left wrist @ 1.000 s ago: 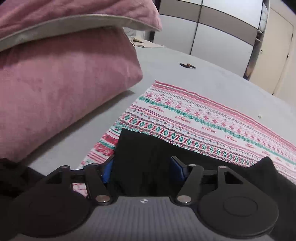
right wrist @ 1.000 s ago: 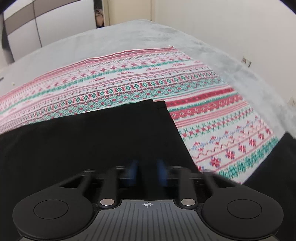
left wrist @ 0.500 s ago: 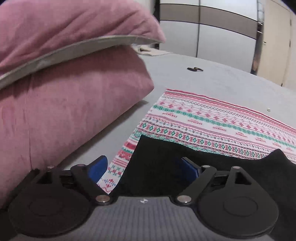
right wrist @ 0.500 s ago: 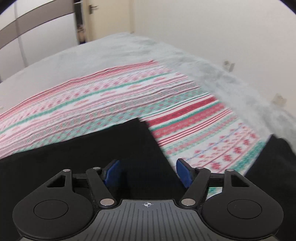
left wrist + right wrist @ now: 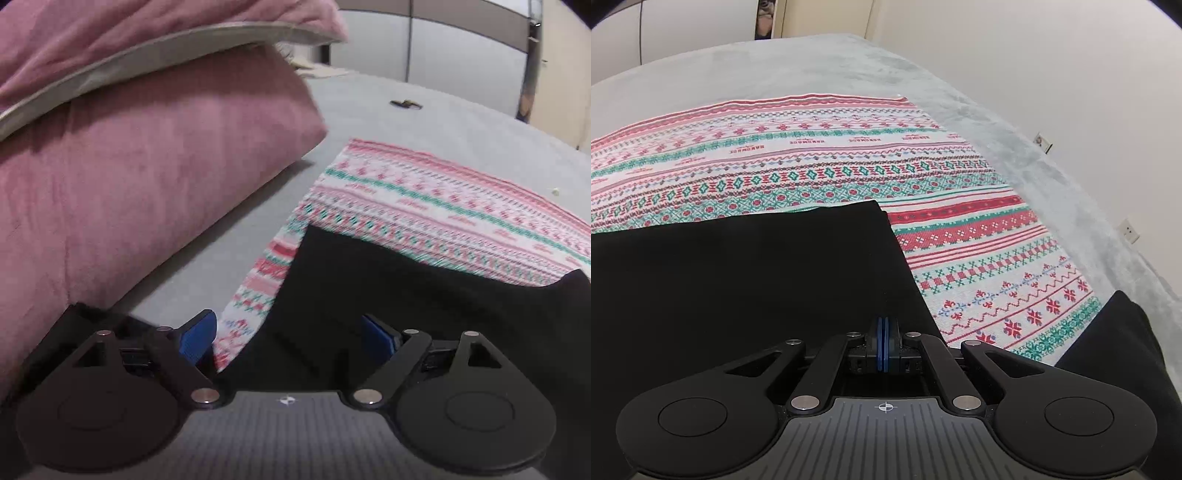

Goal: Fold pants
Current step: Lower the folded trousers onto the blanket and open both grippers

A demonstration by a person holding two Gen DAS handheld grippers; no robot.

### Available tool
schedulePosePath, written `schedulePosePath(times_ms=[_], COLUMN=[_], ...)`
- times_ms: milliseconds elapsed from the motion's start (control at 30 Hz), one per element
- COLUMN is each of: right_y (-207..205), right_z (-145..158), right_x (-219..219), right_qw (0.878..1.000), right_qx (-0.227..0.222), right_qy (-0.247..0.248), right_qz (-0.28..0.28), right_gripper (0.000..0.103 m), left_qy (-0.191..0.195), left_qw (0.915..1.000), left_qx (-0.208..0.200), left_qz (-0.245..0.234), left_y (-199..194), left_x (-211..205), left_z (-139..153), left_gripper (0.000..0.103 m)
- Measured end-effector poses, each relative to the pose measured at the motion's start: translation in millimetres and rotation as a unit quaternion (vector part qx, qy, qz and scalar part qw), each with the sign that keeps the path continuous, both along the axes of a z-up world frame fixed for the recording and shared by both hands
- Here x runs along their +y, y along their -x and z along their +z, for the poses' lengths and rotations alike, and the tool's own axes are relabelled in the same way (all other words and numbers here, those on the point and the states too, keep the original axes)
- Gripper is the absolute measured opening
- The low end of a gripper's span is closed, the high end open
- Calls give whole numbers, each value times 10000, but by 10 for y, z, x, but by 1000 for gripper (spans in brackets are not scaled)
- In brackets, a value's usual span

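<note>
Black pants lie folded flat on a red, green and white patterned cloth on a grey bed. In the left wrist view my left gripper is open, its blue pads apart over the pants' left corner, holding nothing. In the right wrist view the pants fill the left, their right edge straight. My right gripper is shut, blue pads pressed together above the pants' near right edge, with no fabric visibly between them.
Two stacked pink pillows stand close on the left. A small dark object lies far back on the grey bedcover. Another dark garment lies at the cloth's right corner. A wall runs along the right.
My left gripper let go of the pants' corner and drew back left. My right gripper opened, released the pants, then shut empty.
</note>
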State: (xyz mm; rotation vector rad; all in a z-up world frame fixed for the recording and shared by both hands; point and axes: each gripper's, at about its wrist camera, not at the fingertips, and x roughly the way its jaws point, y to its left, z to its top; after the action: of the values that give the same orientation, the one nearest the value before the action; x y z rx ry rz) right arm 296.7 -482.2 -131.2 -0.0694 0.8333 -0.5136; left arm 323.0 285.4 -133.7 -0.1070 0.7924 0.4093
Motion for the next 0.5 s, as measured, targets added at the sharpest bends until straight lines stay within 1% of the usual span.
schedulePosePath(times_ms=[100, 167, 233, 267, 333, 367, 400, 433, 467, 500], right_y=[-12, -28, -37, -22, 28, 58, 79, 97, 102, 103], right_z=[-14, -30, -17, 14, 102, 159, 196, 228, 248, 262], right_x=[21, 83, 152, 198, 308, 385, 445, 514, 574, 633], right_qw=[10000, 9994, 9981, 9976, 9978, 9981, 9981, 9978, 9974, 9967], right_qx=[19, 132, 239, 224, 48, -63, -142, -202, -231, -247], right_qy=[93, 302, 576, 648, 654, 540, 422, 296, 210, 151], right_qz=[-9, 42, -28, -46, 125, 286, 416, 551, 656, 762], right_gripper=[0, 0, 13, 15, 14, 19, 26, 30, 33, 33], left_qy=[63, 165, 324, 384, 380, 358, 307, 238, 155, 36], left_qw=[9996, 9994, 9992, 9990, 9990, 9991, 9994, 9994, 9996, 9996], left_qx=[274, 307, 252, 239, 235, 193, 103, 27, -68, -207], left_qz=[31, 28, 17, -2, 34, 71, 159, 230, 232, 200], left_y=[4, 18, 37, 38, 35, 39, 48, 57, 73, 99], left_x=[78, 130, 175, 183, 170, 154, 137, 115, 77, 10], left_z=[-89, -120, -111, -110, -86, -61, -24, 16, 64, 128], left_gripper=[90, 86, 75, 75, 75, 75, 81, 83, 83, 84])
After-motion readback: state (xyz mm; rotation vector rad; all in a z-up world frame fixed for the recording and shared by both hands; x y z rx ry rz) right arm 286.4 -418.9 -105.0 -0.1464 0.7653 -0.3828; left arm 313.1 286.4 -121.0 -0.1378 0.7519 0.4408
